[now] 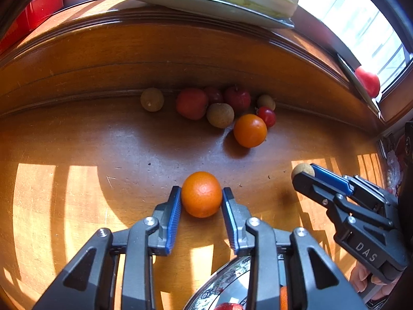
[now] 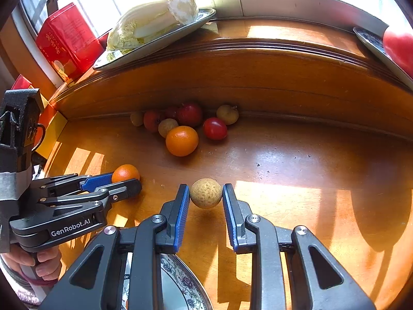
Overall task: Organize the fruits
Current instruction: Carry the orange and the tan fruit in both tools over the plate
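My left gripper (image 1: 201, 195) is shut on an orange (image 1: 201, 194), held above the wooden table; it also shows in the right wrist view (image 2: 125, 173). My right gripper (image 2: 206, 193) is shut on a tan longan (image 2: 206, 193), also seen in the left wrist view (image 1: 303, 169). A pile of fruit lies against the back ledge: another orange (image 1: 250, 130), a cherry tomato (image 1: 266, 116), red fruits (image 1: 192, 103) and longans (image 1: 220, 115). A patterned plate (image 1: 227, 284) lies below my grippers, with red and orange fruit showing on it.
A raised wooden ledge (image 1: 180, 49) runs behind the pile. On it stand a metal tray with a napa cabbage (image 2: 152, 23), a red box (image 2: 67, 38), and a plate with a red fruit (image 2: 398, 49) at right. Yellow boxes (image 2: 53, 126) stand at left.
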{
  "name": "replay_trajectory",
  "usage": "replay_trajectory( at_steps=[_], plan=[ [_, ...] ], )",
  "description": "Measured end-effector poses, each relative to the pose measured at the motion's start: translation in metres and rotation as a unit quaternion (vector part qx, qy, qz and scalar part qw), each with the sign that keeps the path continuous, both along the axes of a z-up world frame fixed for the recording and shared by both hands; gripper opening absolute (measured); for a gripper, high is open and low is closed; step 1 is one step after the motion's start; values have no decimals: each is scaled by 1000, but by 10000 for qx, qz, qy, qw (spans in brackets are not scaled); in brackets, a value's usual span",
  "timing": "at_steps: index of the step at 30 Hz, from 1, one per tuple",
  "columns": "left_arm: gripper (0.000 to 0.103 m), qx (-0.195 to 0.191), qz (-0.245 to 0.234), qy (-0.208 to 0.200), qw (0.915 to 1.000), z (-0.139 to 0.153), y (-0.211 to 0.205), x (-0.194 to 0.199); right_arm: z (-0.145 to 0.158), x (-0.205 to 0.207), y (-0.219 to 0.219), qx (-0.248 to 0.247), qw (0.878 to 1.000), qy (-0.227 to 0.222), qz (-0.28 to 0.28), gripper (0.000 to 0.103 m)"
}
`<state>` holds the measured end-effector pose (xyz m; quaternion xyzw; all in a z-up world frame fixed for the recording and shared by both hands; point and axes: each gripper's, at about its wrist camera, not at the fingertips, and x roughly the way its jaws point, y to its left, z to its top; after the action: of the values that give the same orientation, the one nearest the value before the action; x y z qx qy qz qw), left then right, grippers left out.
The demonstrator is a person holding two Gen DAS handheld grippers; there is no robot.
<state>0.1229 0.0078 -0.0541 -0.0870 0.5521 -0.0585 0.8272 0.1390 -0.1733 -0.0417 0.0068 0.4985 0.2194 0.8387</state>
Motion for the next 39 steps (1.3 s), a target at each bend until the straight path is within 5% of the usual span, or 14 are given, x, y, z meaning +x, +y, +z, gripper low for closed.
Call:
replay_trajectory(
  at_steps=[39],
  plan=[
    [33, -58, -46, -418, 9991, 52, 10, -64, 32, -46, -7, 25, 9997, -230, 25, 28]
  ],
)
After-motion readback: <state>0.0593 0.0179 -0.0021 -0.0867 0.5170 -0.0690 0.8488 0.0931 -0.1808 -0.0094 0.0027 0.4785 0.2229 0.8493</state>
